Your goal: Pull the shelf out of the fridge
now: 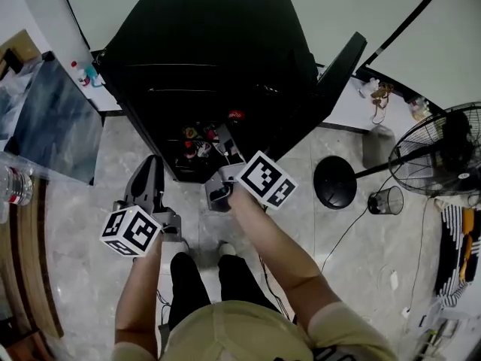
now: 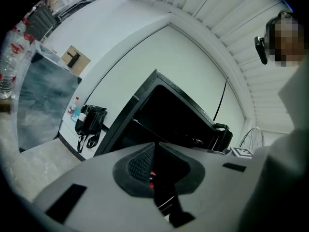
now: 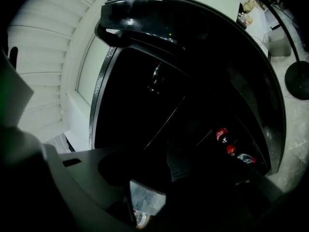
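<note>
While the person stands on the pale floor [image 1: 98,201], the head view shows the black fridge [image 1: 218,43] open, its door [image 1: 340,70] swung right and the shelf [image 1: 180,89] seated inside above some bottles [image 1: 197,143]. The left gripper [image 1: 152,162] hangs short of the fridge, the right gripper [image 1: 228,150] nearer its lower front.

Left gripper view: its fingers [image 2: 140,164] are clenched together on nothing, aimed at the dark opening.

Right gripper view: very dim; its fingers [image 3: 181,164] seem clenched and empty too, facing the fridge interior, with red-capped bottles low on the right.
</note>
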Motion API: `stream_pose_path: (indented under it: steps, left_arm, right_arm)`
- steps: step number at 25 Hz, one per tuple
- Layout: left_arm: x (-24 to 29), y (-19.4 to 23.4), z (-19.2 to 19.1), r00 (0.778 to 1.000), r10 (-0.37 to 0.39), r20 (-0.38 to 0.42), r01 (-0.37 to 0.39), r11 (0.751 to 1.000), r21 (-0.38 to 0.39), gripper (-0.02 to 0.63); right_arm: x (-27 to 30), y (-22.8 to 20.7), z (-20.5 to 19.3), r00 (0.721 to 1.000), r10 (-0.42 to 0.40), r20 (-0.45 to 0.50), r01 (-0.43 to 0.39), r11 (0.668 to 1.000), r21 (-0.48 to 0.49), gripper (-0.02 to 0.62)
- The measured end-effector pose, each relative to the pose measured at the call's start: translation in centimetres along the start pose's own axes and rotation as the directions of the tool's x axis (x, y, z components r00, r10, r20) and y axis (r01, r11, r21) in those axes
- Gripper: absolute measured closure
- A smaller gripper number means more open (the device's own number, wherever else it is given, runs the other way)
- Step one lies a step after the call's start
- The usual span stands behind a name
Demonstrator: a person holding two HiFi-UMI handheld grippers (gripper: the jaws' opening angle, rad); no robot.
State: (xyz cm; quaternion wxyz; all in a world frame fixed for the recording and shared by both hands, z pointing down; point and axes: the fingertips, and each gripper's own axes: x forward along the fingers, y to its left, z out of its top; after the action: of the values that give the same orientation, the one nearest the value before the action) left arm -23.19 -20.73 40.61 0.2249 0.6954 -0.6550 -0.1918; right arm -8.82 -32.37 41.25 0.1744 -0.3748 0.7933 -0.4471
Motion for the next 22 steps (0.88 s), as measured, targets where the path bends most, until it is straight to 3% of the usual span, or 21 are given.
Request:
stream_pose_path:
  steps: [11,17,22]
  left_arm:
    - [4.0,3.0,0.3,0.996,-0.090,-0.025,0.089,0.996,-0.018,0.589]
    - [4.7,4.7,0.8,0.995,-0.098,-0.013,0.098,0.995,-0.017,0.589]
    - [5.4,5.4,0.6,0.995,-0.097,-0.028,0.096,0.995,-0.035,0.589]
  right_arm:
    - [5.3,-0.4,0.3,0.996,-0.011,0.088,0.000,0.992,0.125,0.443]
    - [7.6,-1.5,1.1,0.987,-0.036,0.156,0.004,0.979,0.202,0.443]
    - [8.6,-1.5,2.2,0.976,-0.040,0.215,0.000,0.983,0.184,0.443]
